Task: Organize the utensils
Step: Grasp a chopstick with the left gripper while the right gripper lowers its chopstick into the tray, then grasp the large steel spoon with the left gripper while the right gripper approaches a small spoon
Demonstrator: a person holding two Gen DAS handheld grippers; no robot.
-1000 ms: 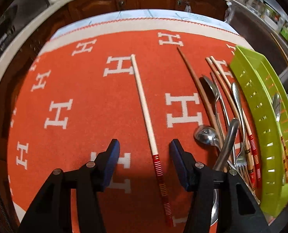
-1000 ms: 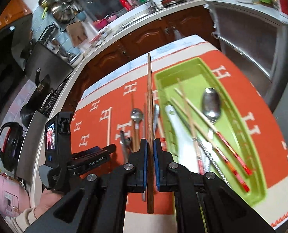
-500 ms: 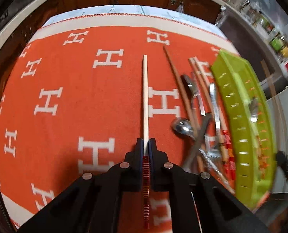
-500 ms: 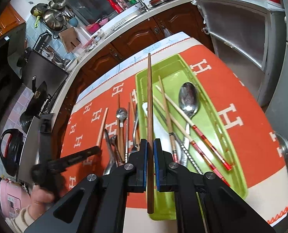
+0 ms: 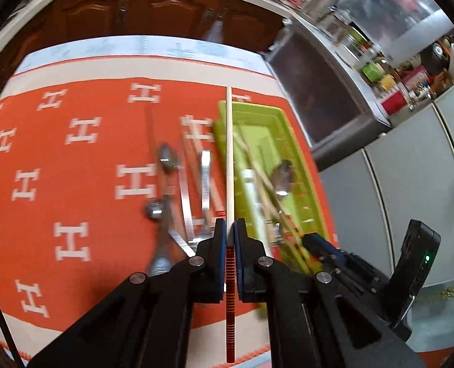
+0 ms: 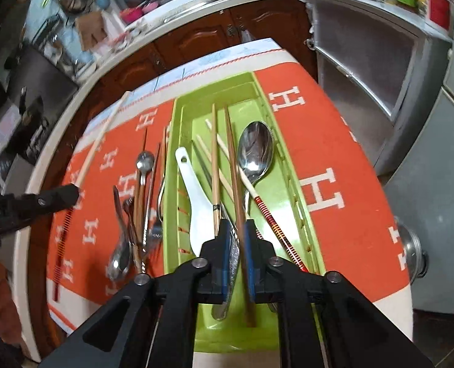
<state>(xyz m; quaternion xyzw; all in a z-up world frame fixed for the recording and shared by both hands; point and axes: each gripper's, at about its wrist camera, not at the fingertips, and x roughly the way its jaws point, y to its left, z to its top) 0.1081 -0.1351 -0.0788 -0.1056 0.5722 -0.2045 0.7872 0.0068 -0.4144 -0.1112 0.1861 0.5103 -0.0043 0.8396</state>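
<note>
My left gripper (image 5: 230,224) is shut on a pale chopstick (image 5: 229,153) with a red-banded end and holds it in the air over the left rim of the green tray (image 5: 288,141). In the right wrist view that gripper (image 6: 58,197) and chopstick (image 6: 101,141) hang left of the loose cutlery. My right gripper (image 6: 237,224) hovers low over the green tray (image 6: 288,165). Its jaws are opening, and a brown chopstick (image 6: 231,159) stands slanted in the gap, leaning on the right pad.
The tray holds a large spoon (image 6: 256,150), a white rice paddle (image 6: 196,202) and several chopsticks. Loose spoons and forks (image 6: 141,208) lie on the orange H-patterned cloth (image 6: 334,153) left of the tray. A metal lid (image 6: 410,254) sits off the table's right edge.
The left gripper closed on the pale chopstick, lifted it off the cloth and carried it right toward the tray. The right gripper sank over the tray and its jaws parted around the brown chopstick.
</note>
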